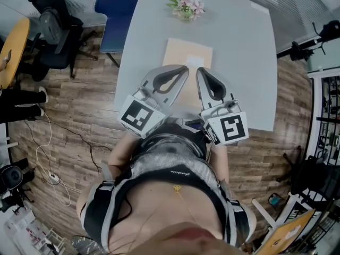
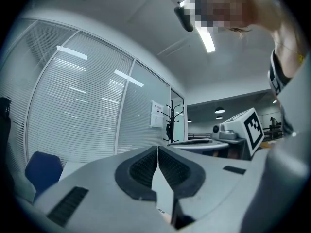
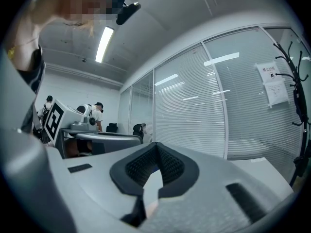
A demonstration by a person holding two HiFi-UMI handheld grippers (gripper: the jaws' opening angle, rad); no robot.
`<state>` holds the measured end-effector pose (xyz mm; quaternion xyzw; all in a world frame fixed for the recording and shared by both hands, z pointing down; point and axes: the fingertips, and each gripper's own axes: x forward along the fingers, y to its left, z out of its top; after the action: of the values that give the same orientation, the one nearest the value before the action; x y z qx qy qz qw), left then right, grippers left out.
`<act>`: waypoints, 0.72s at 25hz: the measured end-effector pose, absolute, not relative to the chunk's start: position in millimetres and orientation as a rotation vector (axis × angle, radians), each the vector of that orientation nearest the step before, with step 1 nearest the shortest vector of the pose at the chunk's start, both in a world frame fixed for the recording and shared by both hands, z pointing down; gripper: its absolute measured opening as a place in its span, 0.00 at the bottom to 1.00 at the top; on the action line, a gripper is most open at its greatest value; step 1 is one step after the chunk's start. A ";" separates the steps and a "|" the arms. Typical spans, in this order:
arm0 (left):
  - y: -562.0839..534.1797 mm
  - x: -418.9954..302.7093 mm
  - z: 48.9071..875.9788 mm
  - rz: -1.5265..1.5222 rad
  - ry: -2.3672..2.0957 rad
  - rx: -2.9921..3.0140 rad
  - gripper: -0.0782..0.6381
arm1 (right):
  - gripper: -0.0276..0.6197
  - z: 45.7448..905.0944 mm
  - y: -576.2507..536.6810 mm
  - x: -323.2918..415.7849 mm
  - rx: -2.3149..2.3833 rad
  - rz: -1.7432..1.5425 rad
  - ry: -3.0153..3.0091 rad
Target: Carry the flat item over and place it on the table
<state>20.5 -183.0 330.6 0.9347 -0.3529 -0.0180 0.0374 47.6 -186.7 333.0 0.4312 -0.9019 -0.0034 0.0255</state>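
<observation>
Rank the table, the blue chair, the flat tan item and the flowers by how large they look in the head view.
1. table, the largest
2. blue chair and flat tan item: they look about alike and both are partly hidden, so I do not rank them
3. flowers, the smallest

In the head view, the near part of the tan flat item [image 1: 187,54] lies under the left hand-held gripper [image 1: 184,68] and the right hand-held gripper [image 1: 200,71]. Its near edge is hidden, it cannot be told whether either tip touches it, and the gripper bodies also cover the person's hands and the middle of the desk's [image 1: 244,41] near edge. The blue chair [image 1: 114,12] is cut off by the top edge and partly hidden behind the desk, the round yellow table [image 1: 13,44] runs off the left edge, and the print on the notice [image 3: 272,84] on the glass wall [image 3: 194,106] is too small to read.
</observation>
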 end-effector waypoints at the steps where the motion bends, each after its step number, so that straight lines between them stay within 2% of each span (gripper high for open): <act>1: -182.7 20.2 330.0 -0.075 -1.086 2.873 0.13 | 0.05 333.0 -186.1 47.2 1.333 -0.009 -2.790; 18: -178.0 20.6 329.0 -0.070 -1.088 2.868 0.13 | 0.05 336.7 -183.2 45.9 1.335 -0.017 -2.765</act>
<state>20.6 -178.0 329.0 0.9341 -0.3544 -0.0227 0.0367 45.9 -183.2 336.7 0.4345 -0.8999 -0.0055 0.0356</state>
